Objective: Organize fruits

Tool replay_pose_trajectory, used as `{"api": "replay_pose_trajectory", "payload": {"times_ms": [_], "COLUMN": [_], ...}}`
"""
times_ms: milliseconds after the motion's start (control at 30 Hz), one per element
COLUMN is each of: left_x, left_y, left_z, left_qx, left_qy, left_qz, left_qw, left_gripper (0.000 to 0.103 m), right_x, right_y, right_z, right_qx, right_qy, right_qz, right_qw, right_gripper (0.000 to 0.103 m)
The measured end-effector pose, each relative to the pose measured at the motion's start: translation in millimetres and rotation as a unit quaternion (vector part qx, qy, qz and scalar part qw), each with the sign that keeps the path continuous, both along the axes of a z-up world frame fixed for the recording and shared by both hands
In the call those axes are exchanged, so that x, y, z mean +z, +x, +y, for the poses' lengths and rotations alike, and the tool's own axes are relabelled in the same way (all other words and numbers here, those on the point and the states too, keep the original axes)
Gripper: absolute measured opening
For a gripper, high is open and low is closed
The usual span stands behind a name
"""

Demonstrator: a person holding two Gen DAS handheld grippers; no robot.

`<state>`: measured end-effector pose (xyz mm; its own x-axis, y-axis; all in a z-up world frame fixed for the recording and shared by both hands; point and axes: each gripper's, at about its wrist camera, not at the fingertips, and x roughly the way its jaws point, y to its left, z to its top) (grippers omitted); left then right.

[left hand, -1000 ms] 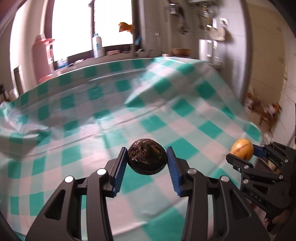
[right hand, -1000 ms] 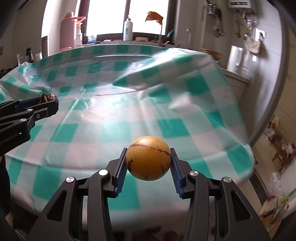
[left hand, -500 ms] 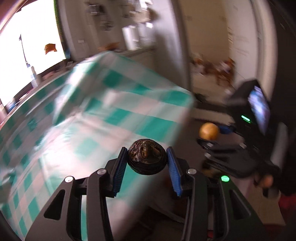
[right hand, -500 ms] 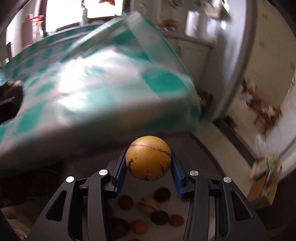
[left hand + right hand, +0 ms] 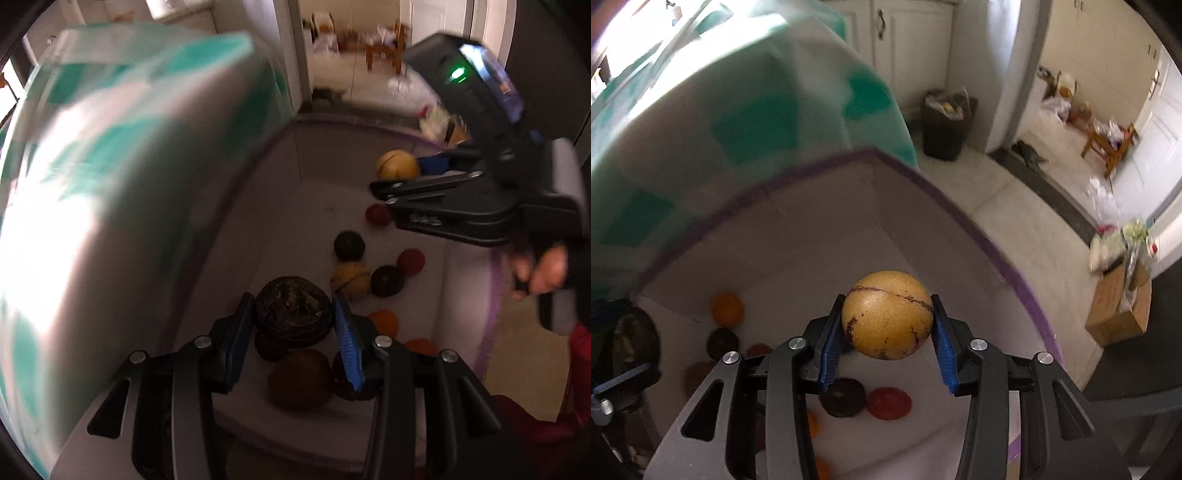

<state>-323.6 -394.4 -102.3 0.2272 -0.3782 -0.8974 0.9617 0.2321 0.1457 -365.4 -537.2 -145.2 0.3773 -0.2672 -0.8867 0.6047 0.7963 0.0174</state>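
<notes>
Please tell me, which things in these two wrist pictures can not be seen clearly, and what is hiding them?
- Left wrist view: the fruits under the left gripper and its dark wrinkled fruit are partly covered.
- Left wrist view: the checked tablecloth is blurred by motion.
- Right wrist view: the right gripper and its yellow fruit cover part of the box floor.
- Right wrist view: the left gripper is dark and cut by the edge.

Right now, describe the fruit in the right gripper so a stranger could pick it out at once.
Beside the table with the green-checked cloth stands an open white box edged in purple, with small fruits lying on its floor. Above that floor the right gripper is shut on a yellow round fruit. It is smooth and tan-yellow with a dark brown line around it, unlike the wrinkled dark fruit the left gripper holds.
</notes>
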Motion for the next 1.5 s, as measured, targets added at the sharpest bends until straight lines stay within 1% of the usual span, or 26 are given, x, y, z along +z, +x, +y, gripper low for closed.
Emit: {"api": "replay_pose_trajectory", "payload": {"times_ms": [67, 133, 233, 300, 367, 500, 567, 700, 900, 1000, 1067, 1100, 1133, 1167, 1200, 1300, 1333, 1400, 1433, 1500], "left_x": [-17.6, -32.8, -48.4, -53.6, -57.6, -60.9, -59.3, -57.8, -52.7, -49.8, -47.2, -47.0, -47.6, -46.7, -46.8, -42.4, -40.5, -38.5, -37.4, -34.6], "left_y": [-2.9, -7.0, -5.5, -3.3, -2.7, -7.9, -9.4, -14.5, -14.7, -12.3, -10.9, -9.8, -7.2, -6.1, -5.5, -4.8, -4.9, -5.9, -6.4, -6.3], "left_z": [-11.5, -21.6, -29.7, -30.9, -31.6, -34.1, -32.2, -28.7, -24.1, -23.2, -21.7, -20.8, -19.7, -18.4, -17.0, -13.0, -11.4, -10.7, -10.0, -7.5], "left_qx": [-0.009, -0.011, -0.010, -0.006, -0.006, -0.007, -0.001, -0.003, 0.002, 0.009, 0.013, 0.014, 0.016, 0.018, 0.019, 0.021, 0.023, 0.032, 0.029, 0.023], "left_qy": [0.021, 0.043, 0.060, 0.066, 0.071, 0.070, 0.063, 0.054, 0.047, 0.044, 0.042, 0.042, 0.041, 0.040, 0.039, 0.032, 0.032, 0.042, 0.043, 0.034], "left_qz": [-0.029, -0.037, -0.051, -0.051, -0.059, -0.064, -0.061, -0.075, -0.080, -0.076, -0.074, -0.073, -0.071, -0.070, -0.069, -0.064, -0.072, -0.095, -0.090, -0.062], "left_qw": [0.9993, 0.9983, 0.9968, 0.9965, 0.9957, 0.9954, 0.9961, 0.9957, 0.9957, 0.9961, 0.9963, 0.9964, 0.9965, 0.9966, 0.9966, 0.9972, 0.9966, 0.9941, 0.9946, 0.9972], "left_gripper": [0.043, 0.043, 0.043, 0.043, 0.044, 0.044, 0.044, 0.045, 0.045, 0.052, 0.057, 0.059, 0.064, 0.070, 0.073, 0.079, 0.083, 0.085, 0.085, 0.085], "right_x": [-10.6, -18.4, -26.2, -29.6, -32.7, -35.0, -35.8, -32.9, -33.5, -33.9, -31.4, -26.9, -23.6, -18.7, -11.3, 6.5, 11.1, 18.9, 21.8, 26.1], "right_y": [-4.1, -5.8, -7.4, -7.0, -5.9, -7.7, -7.8, -8.0, -4.7, -5.3, -6.0, -7.0, -7.5, -9.1, -11.3, -17.4, -18.5, -20.7, -21.6, -21.4], "right_z": [-0.7, -0.8, 0.9, 2.0, 4.7, 2.8, 4.3, 6.2, 9.6, 11.1, 12.2, 12.6, 13.1, 13.4, 14.4, 17.3, 18.8, 20.8, 21.6, 22.6], "right_qx": [-0.001, 0.001, 0.001, 0.002, 0.002, 0.002, 0.003, 0.005, 0.007, 0.007, 0.006, 0.005, 0.005, 0.007, 0.010, 0.015, 0.017, 0.021, 0.022, 0.019], "right_qy": [0.005, 0.013, 0.018, 0.021, 0.024, 0.024, 0.025, 0.023, 0.024, 0.029, 0.026, 0.023, 0.022, 0.020, 0.016, 0.007, 0.004, 0.001, -0.001, -0.006], "right_qz": [0.018, 0.026, 0.032, 0.034, 0.039, 0.041, 0.042, 0.043, 0.043, 0.040, 0.037, 0.030, 0.025, 0.017, 0.003, -0.026, -0.033, -0.046, -0.048, -0.047], "right_qw": [1.000, 1.000, 0.999, 0.999, 0.999, 0.999, 0.999, 0.999, 0.999, 0.999, 0.999, 0.999, 0.999, 1.000, 1.000, 1.000, 0.999, 0.999, 0.999, 0.999], "right_gripper": [0.044, 0.044, 0.044, 0.044, 0.044, 0.044, 0.044, 0.044, 0.044, 0.045, 0.048, 0.053, 0.060, 0.064, 0.071, 0.079, 0.083, 0.087, 0.087, 0.087]}}
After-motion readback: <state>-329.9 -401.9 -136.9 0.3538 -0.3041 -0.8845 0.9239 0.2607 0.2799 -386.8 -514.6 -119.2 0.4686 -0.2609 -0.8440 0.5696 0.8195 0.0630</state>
